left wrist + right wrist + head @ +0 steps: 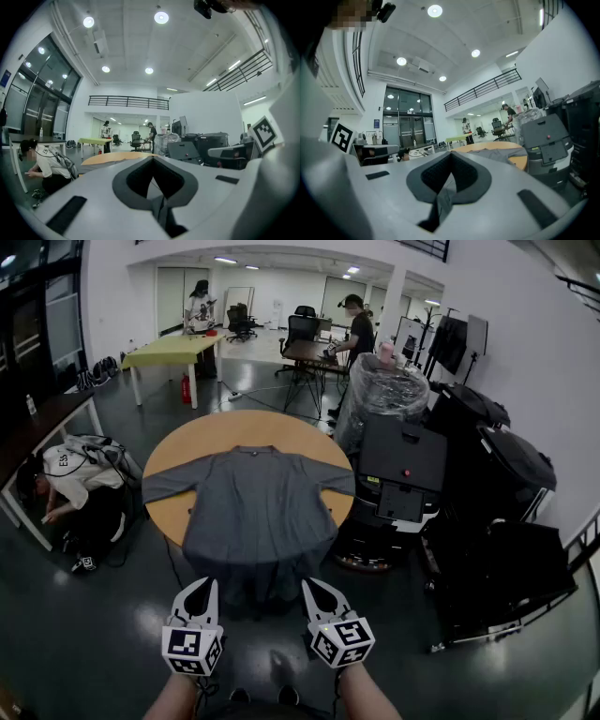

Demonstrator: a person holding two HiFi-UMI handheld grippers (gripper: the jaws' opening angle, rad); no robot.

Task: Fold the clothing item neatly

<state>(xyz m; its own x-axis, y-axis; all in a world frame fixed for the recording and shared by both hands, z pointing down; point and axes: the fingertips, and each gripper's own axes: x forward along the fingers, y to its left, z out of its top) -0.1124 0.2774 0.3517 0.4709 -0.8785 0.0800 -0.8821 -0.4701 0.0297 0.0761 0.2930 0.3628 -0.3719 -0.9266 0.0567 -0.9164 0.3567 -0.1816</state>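
A grey long-sleeved shirt [253, 507] lies spread flat on a round wooden table [187, 451], sleeves out to both sides, its hem hanging over the near edge. My left gripper [199, 593] and right gripper [317, 592] are held level side by side, well short of the table, both shut with nothing between the jaws. In the right gripper view the shirt [499, 153] shows far ahead on the table [518, 161]. The left gripper view shows only the table's edge [110, 157] beyond the shut jaws.
A person [70, 486] crouches at the left beside a dark desk [37, 432]. Black machines and a printer [403, 470] stand right of the table. A green table [173, 351], office chairs and two standing people are at the back. The floor is dark and glossy.
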